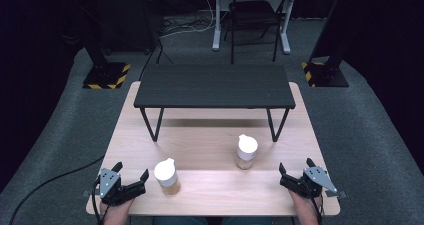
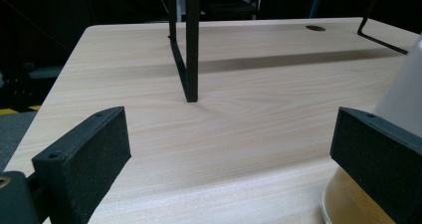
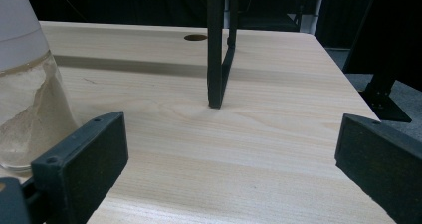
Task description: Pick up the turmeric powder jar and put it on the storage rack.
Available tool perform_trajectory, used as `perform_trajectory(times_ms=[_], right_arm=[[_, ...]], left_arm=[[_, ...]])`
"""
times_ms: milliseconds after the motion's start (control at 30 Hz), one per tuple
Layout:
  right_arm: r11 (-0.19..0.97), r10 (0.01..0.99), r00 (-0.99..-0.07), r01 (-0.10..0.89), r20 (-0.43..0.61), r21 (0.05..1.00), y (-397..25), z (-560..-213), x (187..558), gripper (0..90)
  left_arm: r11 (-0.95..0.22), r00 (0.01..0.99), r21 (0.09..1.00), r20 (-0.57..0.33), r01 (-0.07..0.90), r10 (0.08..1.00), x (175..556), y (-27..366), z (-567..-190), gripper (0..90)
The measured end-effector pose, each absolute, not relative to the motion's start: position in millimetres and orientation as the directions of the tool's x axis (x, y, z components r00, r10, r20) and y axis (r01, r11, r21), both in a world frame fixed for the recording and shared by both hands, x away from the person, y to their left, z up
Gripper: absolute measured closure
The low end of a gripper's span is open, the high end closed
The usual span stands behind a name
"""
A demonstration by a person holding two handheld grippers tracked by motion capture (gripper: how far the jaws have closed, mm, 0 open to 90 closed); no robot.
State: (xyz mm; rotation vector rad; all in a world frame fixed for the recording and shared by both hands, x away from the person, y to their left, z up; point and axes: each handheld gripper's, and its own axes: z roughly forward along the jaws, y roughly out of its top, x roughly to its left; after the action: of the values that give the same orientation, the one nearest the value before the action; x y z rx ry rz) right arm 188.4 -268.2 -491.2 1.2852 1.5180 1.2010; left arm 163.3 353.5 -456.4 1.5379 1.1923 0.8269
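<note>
Two clear jars with white lids and a sandy filling stand on the wooden table (image 1: 215,135). The left jar (image 1: 167,177) is just right of my left gripper (image 1: 131,174), which is open and holds nothing; that jar's edge (image 2: 403,89) shows behind the right jaw in the left gripper view (image 2: 226,149). The right jar (image 1: 246,152) stands left of and beyond my right gripper (image 1: 295,168), also open and empty. In the right gripper view (image 3: 229,149) this jar (image 3: 25,94) rises at the left edge.
A low black shelf (image 1: 214,86) on thin legs spans the table's far half. One of its legs (image 2: 191,50) is ahead of the left gripper, another leg (image 3: 216,50) ahead of the right. A cable hole (image 3: 195,37) lies in the tabletop beyond. A chair (image 1: 252,15) stands behind the table.
</note>
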Motion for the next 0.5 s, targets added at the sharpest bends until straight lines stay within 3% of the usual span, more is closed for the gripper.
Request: perform_trajectory(times_ms=[500], right_arm=[[0.035,0.986,-0.169,0.233,0.006,0.972,-268,-491,189,0.0]], left_arm=[[-0.046,0.349,0.965,-0.049,0.260,0.936,150,355,-445,1.7]])
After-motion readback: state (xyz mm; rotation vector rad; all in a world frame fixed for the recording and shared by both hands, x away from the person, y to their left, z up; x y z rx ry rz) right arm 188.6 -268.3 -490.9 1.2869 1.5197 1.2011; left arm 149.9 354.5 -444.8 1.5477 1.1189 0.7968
